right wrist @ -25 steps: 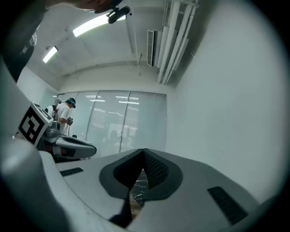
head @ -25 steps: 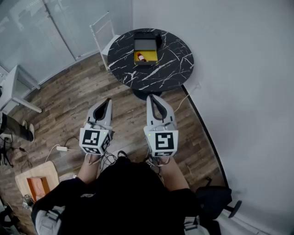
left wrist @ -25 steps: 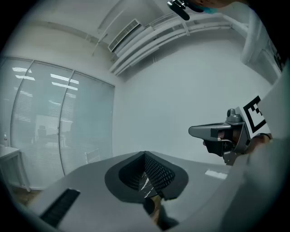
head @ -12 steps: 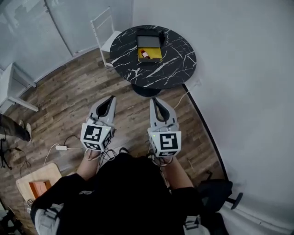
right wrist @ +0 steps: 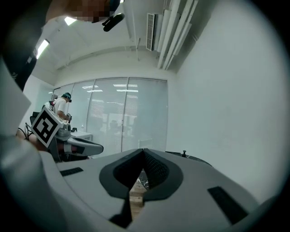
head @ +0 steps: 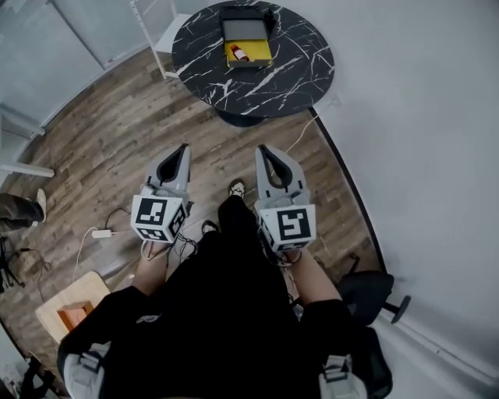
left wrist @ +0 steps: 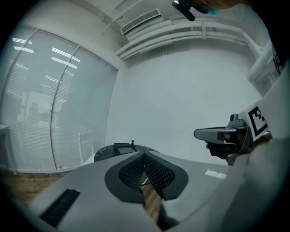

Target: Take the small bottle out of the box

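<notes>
Far ahead in the head view stands a round black marble table (head: 265, 78). On it lies an open dark box (head: 247, 40) with a yellow lining, and a small red and white bottle (head: 240, 54) lies inside. My left gripper (head: 183, 150) and right gripper (head: 263, 150) are held side by side at waist height over the wooden floor, well short of the table. Both are shut with nothing between the jaws. The left gripper view shows the table (left wrist: 105, 152) and the box (left wrist: 123, 147) small in the distance.
A white chair (head: 152, 23) stands left of the table. The white wall (head: 421, 117) runs along the right, with a black chair base (head: 370, 300) beside it. A cable and adapter (head: 101, 232) lie on the floor at left, near a wooden crate (head: 70, 312). Another person (right wrist: 63, 106) stands by the glass partition.
The person has stepped forward: a foot now shows between the grippers and the floor has slid back. Both grippers keep the same shut, side-by-side pose.
</notes>
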The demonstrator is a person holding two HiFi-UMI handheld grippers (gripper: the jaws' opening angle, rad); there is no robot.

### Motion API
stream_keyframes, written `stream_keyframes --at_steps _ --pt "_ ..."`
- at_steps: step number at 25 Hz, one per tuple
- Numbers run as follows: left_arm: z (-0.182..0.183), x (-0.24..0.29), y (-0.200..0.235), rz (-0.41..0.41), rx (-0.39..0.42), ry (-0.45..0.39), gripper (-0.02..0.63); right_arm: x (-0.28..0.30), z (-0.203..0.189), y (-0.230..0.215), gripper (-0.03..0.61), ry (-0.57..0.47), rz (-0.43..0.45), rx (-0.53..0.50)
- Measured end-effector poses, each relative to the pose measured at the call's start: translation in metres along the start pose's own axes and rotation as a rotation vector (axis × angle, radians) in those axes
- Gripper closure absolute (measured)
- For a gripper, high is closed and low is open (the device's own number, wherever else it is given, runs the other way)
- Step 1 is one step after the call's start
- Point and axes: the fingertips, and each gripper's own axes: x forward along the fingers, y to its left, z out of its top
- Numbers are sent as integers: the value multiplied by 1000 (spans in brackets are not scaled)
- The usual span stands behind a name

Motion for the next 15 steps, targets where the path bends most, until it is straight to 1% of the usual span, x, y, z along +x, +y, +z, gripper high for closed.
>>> stream_keyframes --at_steps 4,6,10,15 --pt "0 33 17 18 22 25 615 36 -9 -21 583 -11 34 26" --pt "4 55 26 17 34 37 615 56 -11 -33 583 -12 56 24" --pt "20 103 38 21 60 45 615 92 -9 -69 583 6 71 8" --pt "44 162 41 38 64 53 615 134 -8 -115 583 30 104 39"
